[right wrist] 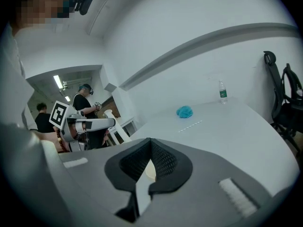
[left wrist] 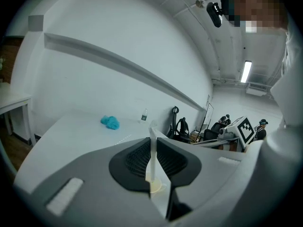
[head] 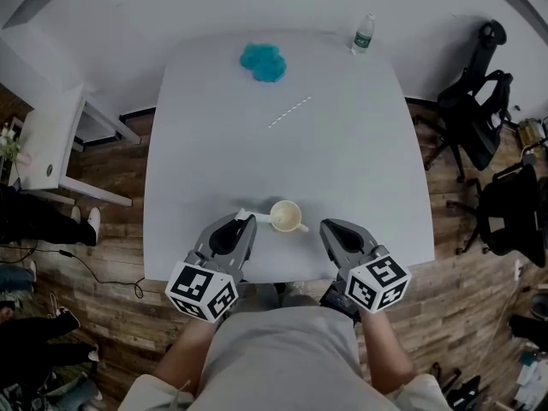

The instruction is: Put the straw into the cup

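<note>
A: Where is the cup?
B: The cream cup [head: 286,217] stands upright near the front edge of the table [head: 360,187]. Its handle sticks out to the right.
A: And the straw?
B: The white straw [head: 255,217] is pinched in the left gripper [head: 247,223]. One end reaches the cup's rim. A dotted straw [head: 289,111] lies flat, farther back.

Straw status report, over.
Left claw shut on straw, its end at the cup rim. Right claw shut, empty. Second straw lies mid-table, nothing blocking.
</note>
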{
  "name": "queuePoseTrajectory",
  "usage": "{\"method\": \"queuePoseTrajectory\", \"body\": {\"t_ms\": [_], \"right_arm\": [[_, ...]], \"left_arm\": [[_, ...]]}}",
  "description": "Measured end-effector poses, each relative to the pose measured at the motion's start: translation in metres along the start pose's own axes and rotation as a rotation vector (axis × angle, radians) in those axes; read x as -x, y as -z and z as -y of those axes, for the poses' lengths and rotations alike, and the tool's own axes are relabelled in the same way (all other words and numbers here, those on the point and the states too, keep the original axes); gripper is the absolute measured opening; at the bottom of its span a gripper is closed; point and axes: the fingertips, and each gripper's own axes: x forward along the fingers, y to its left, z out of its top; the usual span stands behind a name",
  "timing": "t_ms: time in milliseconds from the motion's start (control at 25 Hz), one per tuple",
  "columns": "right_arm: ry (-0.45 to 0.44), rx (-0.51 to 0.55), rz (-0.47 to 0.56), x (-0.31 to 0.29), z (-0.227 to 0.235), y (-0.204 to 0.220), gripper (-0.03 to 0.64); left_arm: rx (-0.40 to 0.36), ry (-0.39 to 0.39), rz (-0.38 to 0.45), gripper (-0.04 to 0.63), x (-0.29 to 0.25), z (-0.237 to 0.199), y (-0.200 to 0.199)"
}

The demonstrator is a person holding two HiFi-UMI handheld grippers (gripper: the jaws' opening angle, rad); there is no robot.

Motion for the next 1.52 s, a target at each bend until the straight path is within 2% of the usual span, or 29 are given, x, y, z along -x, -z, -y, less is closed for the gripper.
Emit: {"method": "queuePoseTrajectory", "body": {"t_ms": [880,1520], "right_arm": [[0.000,-0.050,-0.079,-0.018,0.019,0.034,0.006],[0.019,-0.092,-0.103,-0.017,0.032,0.049,0.006]], "left_arm": [[0.171,-0.002,-0.049,0.060,-0.040,-0.031,0.050],[0.219,-0.002,-0.106,0.061,-0.067,-0.036,0.083]]}}
